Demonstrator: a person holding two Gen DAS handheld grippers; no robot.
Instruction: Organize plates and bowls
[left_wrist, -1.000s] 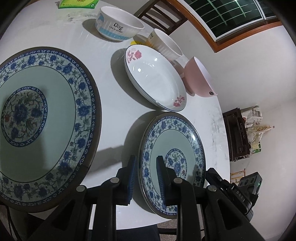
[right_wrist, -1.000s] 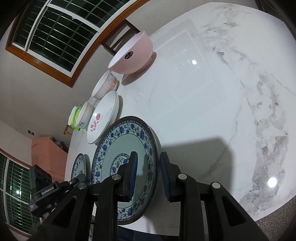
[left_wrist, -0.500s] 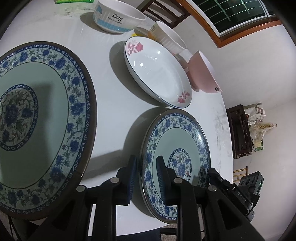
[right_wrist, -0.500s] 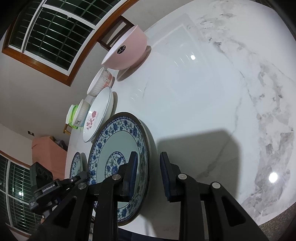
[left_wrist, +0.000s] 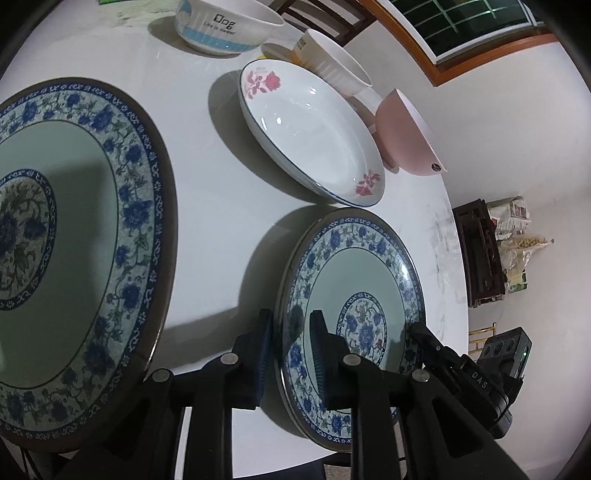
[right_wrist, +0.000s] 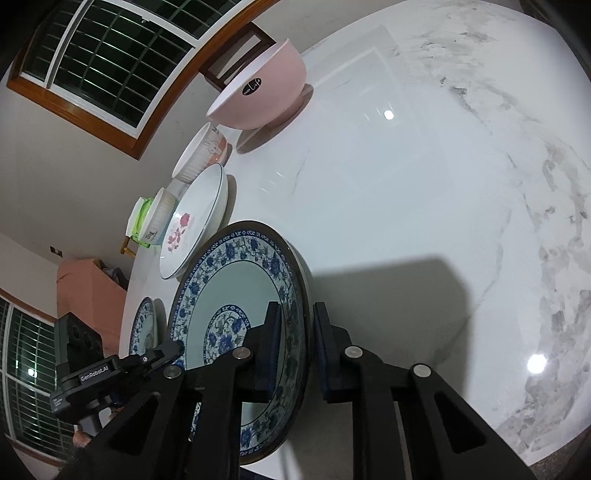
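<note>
A small blue-and-white floral plate (left_wrist: 369, 266) is tilted up off the white marble table (left_wrist: 214, 206), with a shadow under it. My left gripper (left_wrist: 291, 321) is shut on the plate's left rim. In the right wrist view the same plate (right_wrist: 236, 291) has its right rim between the blue pads of my right gripper (right_wrist: 297, 314), whose jaws are closing onto it. A large matching plate (left_wrist: 74, 221) lies flat to the left and shows small behind the held plate (right_wrist: 144, 325).
Behind the plates stand a white rose-painted dish (left_wrist: 314, 136), a pink bowl (left_wrist: 402, 136), a ribbed white bowl (left_wrist: 332, 59) and a blue-banded white bowl (left_wrist: 221, 26). Bare marble (right_wrist: 406, 184) spreads to the right. A chair and a window stand past the table's far edge.
The right jaws have drawn closer together on the small plate's rim. The table and dishes have drifted slightly in both views, while the plate stays between both grippers.
</note>
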